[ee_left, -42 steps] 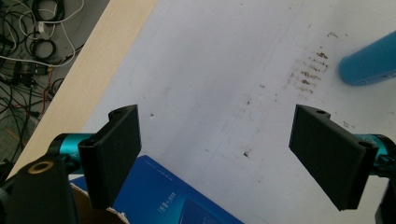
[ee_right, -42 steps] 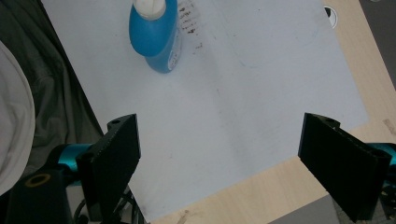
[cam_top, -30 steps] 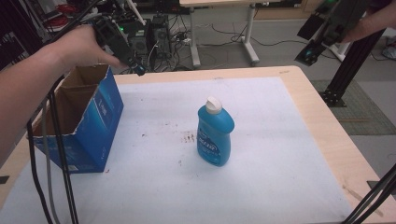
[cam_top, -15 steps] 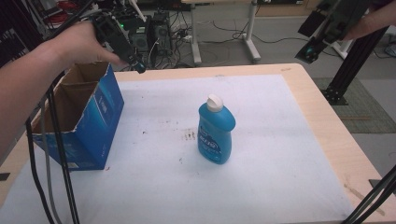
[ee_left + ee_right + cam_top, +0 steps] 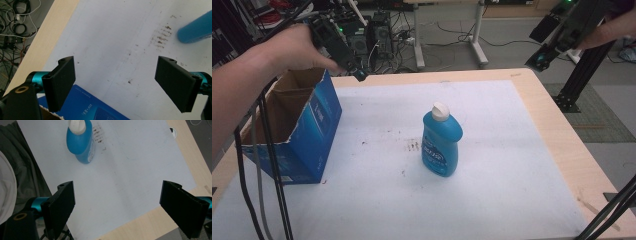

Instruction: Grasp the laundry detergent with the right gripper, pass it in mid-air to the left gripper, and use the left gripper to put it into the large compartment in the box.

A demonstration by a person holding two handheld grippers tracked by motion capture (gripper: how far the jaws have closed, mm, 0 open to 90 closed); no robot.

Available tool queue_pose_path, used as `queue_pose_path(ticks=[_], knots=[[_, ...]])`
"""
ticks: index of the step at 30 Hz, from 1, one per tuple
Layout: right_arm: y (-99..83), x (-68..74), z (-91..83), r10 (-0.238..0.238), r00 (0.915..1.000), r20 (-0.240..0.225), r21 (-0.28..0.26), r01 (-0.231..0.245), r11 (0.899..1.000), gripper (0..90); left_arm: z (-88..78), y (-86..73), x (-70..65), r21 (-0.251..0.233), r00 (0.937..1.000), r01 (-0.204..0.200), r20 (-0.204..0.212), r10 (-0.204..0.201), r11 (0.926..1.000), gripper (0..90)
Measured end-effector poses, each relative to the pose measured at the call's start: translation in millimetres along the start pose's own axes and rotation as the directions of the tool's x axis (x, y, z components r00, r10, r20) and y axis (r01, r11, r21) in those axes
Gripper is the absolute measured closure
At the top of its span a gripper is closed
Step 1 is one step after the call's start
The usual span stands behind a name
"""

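Note:
A blue bottle (image 5: 441, 142) with a white cap stands upright near the middle of the white mat; it appears at the top of the right gripper view (image 5: 80, 138), and its body edges into the left gripper view (image 5: 196, 31). An open blue cardboard box (image 5: 297, 127) stands at the mat's left side, its top edge low in the left gripper view (image 5: 86, 106). My left gripper (image 5: 354, 72) is held high above the box's far corner, open and empty (image 5: 116, 83). My right gripper (image 5: 542, 57) hovers high over the table's far right corner, open and empty (image 5: 125, 210).
The white mat (image 5: 492, 175) covers most of the wooden table (image 5: 562, 145). Brown stains (image 5: 412, 146) mark the mat left of the bottle. Black cables (image 5: 262, 165) hang at the front left. Desk legs and computer gear stand on the floor beyond the table.
Both grippers stay held high with only slight drift. The bottle and the box have not moved.

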State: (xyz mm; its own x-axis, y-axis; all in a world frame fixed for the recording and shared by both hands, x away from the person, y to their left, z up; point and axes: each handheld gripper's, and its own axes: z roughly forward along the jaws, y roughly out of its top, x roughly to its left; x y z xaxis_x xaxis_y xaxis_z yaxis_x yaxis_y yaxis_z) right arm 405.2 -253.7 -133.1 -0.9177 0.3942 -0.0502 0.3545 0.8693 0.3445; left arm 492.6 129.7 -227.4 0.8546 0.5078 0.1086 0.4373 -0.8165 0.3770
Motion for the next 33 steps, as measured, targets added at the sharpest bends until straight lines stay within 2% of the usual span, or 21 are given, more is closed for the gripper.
queue_pose_path(ticks=[3,6,17,33], knots=[[-0.8,2.3,2.9,0.002,0.9999,0.012,-0.029,-0.001,1.000,12.6,0.4,-0.1,-0.4,0.002,1.0000,-0.008,0.004,0.008,1.0000,16.9],[-1.7,2.9,4.9,0.003,1.0000,0.006,-0.033,-0.003,0.999,12.6,0.6,-0.7,-0.3,0.001,0.9999,-0.008,0.008,0.008,1.0000,16.9],[-2.0,4.2,16.1,0.006,1.0000,-0.007,-0.027,-0.006,1.000,12.6,1.8,-5.6,5.7,0.012,1.0000,-0.002,0.005,0.002,0.9999,16.9],[-4.1,4.5,18.6,0.007,0.9998,-0.021,-0.031,-0.008,0.999,12.6,1.3,-4.8,4.4,0.004,0.9998,-0.005,0.020,0.005,1.0000,16.9]])
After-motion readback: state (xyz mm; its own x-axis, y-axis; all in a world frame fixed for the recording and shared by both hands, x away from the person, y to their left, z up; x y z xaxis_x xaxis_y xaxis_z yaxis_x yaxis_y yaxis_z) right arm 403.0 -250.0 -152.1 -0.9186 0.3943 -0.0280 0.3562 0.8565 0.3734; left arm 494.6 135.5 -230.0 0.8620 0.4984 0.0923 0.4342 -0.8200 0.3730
